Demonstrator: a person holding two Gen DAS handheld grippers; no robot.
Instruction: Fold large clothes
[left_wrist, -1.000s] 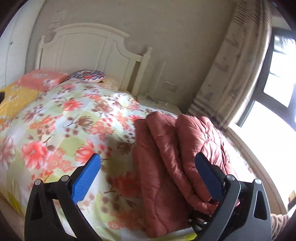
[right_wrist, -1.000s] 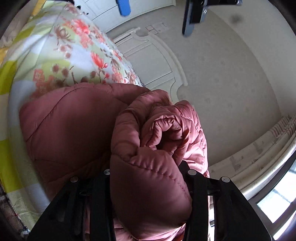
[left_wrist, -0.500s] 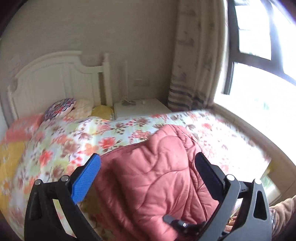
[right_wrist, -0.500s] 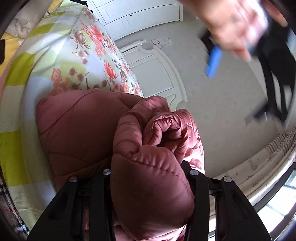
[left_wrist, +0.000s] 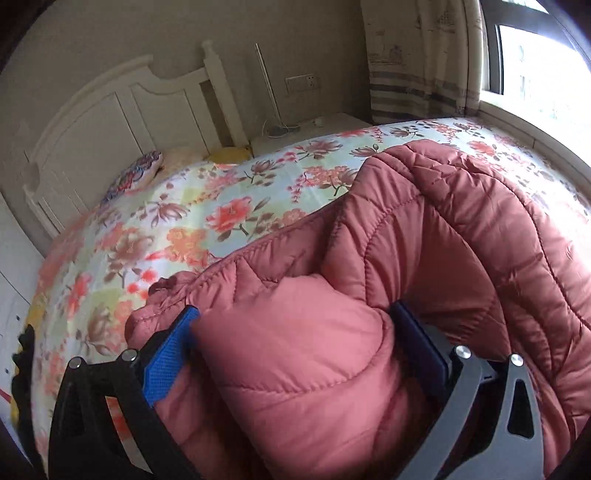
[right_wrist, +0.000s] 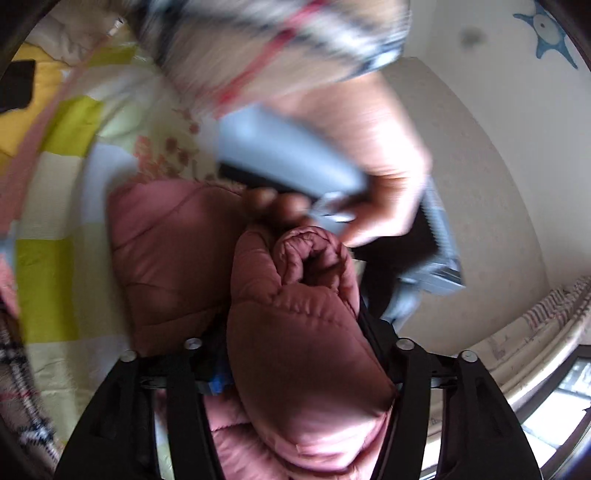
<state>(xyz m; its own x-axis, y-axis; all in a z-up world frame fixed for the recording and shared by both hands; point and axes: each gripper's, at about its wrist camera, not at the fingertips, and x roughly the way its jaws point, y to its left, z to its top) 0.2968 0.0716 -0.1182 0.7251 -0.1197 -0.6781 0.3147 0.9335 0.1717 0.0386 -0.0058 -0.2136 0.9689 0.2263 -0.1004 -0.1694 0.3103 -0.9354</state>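
while the left gripper (left_wrist: 291, 354) is taking a thick fold of the pink down jacket (left_wrist: 461, 236) between its wide fingers, the right gripper (right_wrist: 295, 373) is clamping another roll; both should be lifting together, evenly

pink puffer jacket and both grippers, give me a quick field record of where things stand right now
garment: pink puffer jacket, bunched, partly folded
surface: floral bedspread
left gripper: jaws around a padded fold of the jacket, blue pad against the fabric
right gripper: clamped on a rolled bundle of the jacket
left hand: blurred, close above the bundle in the right wrist view
background: white headboard, curtain
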